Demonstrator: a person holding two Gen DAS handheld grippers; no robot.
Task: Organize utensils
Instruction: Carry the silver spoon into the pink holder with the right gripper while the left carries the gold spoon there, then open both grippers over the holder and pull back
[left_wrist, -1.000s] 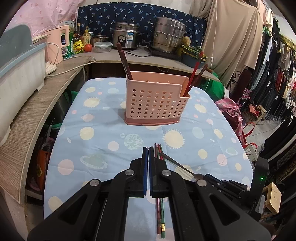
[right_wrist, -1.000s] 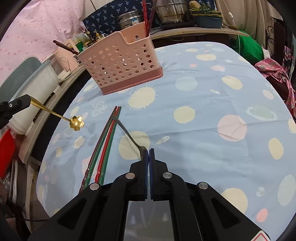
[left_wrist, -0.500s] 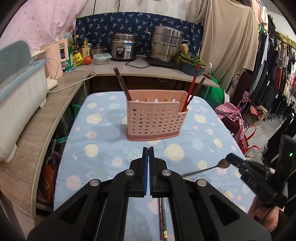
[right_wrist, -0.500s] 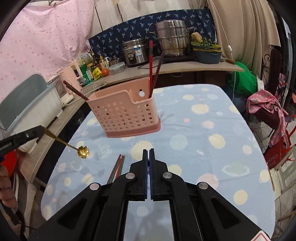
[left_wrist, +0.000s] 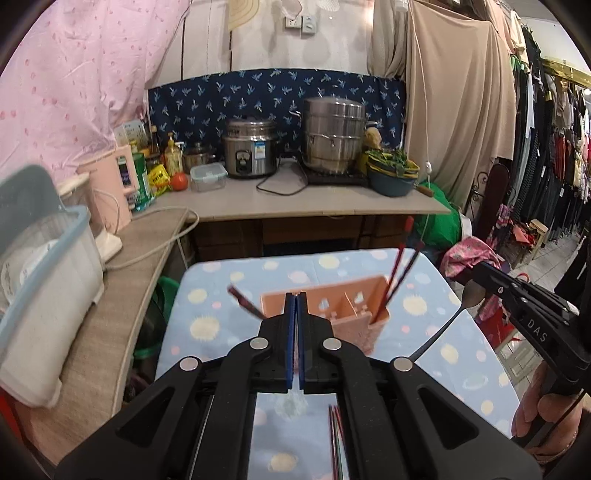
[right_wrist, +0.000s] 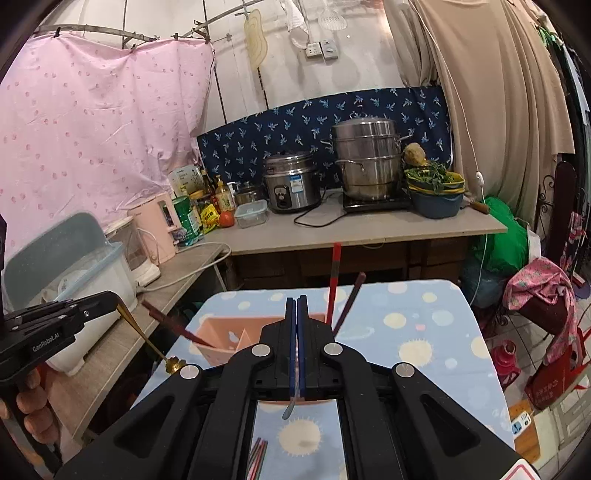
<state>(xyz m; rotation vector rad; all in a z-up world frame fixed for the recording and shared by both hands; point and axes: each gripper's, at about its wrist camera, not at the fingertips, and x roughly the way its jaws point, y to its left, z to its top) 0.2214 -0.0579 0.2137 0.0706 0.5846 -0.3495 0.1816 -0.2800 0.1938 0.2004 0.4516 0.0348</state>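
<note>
A cluttered kitchen corner, with a table (left_wrist: 207, 369) under a pale blue cloth of suns and planets in the foreground. Nearest, a bunch of loose chopsticks (right_wrist: 258, 458) lies on the cloth below both grippers, long axes running away from the cameras; I make out about three, red and green. The left gripper (left_wrist: 295, 343) is clamped tight on a gold spoon (right_wrist: 147, 338), flower bowl hanging down; the right gripper (right_wrist: 297, 343) pinches a steel spoon (left_wrist: 448, 321), bowl pointing up. So two spoons, one per claw. Just ahead and below stands the pink caddy (left_wrist: 351, 310), several open compartments facing up, both claws above and short of it, about equally near. It holds three chopsticks: two red (right_wrist: 338, 295) leaning at its right end, one dark (right_wrist: 170, 323) at the left. My guess is each spoon goes down handle-first into a compartment. Beyond, a counter (right_wrist: 369, 229) with two steel pots
</note>
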